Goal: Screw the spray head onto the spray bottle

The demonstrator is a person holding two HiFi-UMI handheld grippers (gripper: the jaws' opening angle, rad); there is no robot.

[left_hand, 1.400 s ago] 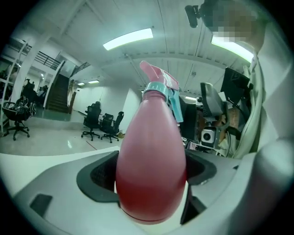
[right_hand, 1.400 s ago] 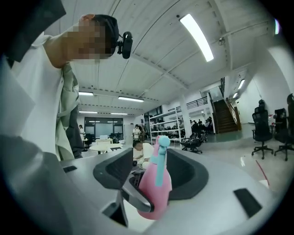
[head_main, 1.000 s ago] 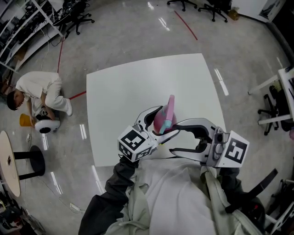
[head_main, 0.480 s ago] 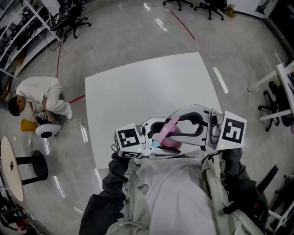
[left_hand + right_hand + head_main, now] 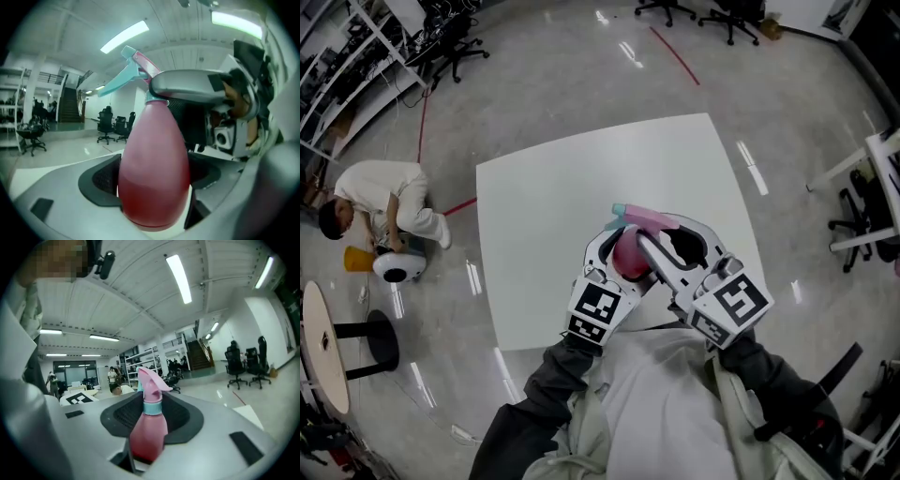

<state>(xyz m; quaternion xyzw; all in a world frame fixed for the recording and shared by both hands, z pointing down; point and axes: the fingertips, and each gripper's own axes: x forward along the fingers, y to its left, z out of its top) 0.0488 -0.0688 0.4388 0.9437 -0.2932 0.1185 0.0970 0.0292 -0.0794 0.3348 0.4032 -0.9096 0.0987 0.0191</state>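
My left gripper clamps the pink teardrop plastic spray bottle — my right gripper, jaws just closing, pinches its pink-and-teal spray head.

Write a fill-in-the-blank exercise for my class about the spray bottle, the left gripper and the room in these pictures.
1. The left gripper has its fingers shut on the ___ body of the spray bottle.
2. The spray head is already ___ the bottle, not lying apart from it.
3. The bottle is held above a ___ table.
4. The black seats on the floor beyond the table are office ___.

Missing words: pink; on; white; chairs.
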